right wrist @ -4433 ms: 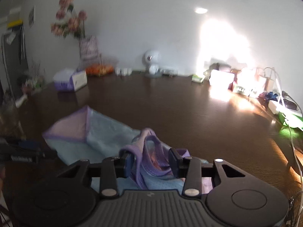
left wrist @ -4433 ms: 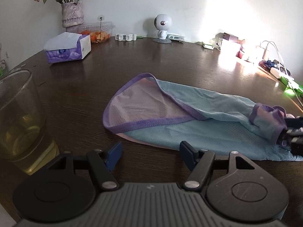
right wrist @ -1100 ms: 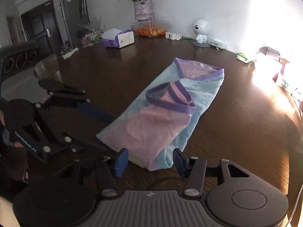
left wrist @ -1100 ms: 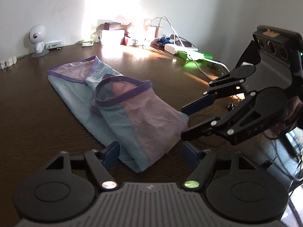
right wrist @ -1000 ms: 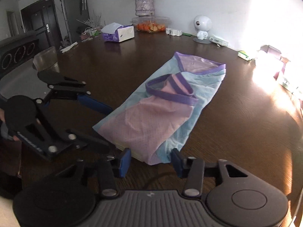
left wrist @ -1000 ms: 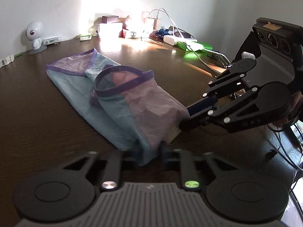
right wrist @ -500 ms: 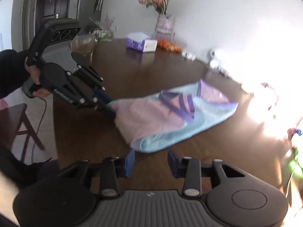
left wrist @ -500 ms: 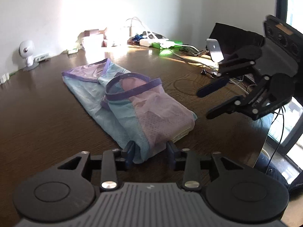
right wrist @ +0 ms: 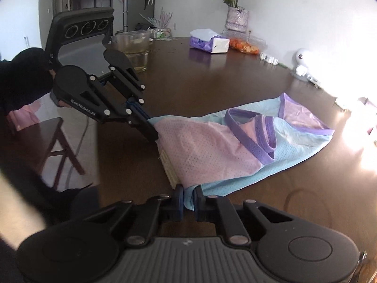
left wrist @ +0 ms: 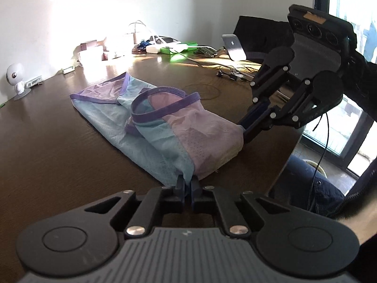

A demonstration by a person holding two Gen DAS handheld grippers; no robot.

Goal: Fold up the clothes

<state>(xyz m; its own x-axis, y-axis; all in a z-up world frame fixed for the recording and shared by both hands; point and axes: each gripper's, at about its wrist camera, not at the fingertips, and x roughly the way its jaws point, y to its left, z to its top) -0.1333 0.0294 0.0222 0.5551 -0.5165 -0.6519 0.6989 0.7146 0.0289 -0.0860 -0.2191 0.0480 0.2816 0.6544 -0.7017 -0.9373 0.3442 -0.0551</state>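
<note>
We see our left gripper (left wrist: 187,187) and right gripper (right wrist: 188,195) closing on the shirt (right wrist: 235,151)'s near corners; at eleven o'clock, a glass (right wrist: 135,52) holds yellowish liquid.

Right tool (right wrist: 188,198) closing its jaws on the near corner of the folded blue-and-pink mesh garment (right wrist: 235,151), fabric pinched between the pads. Left tool (right wrist: 150,131) grips the other near corner, by the tabletop's (right wrist: 212,85) left edge. Far side: glass of yellowish liquid (right wrist: 135,50), tissue pack (right wrist: 209,41), flower vase (right wrist: 236,18).
</note>
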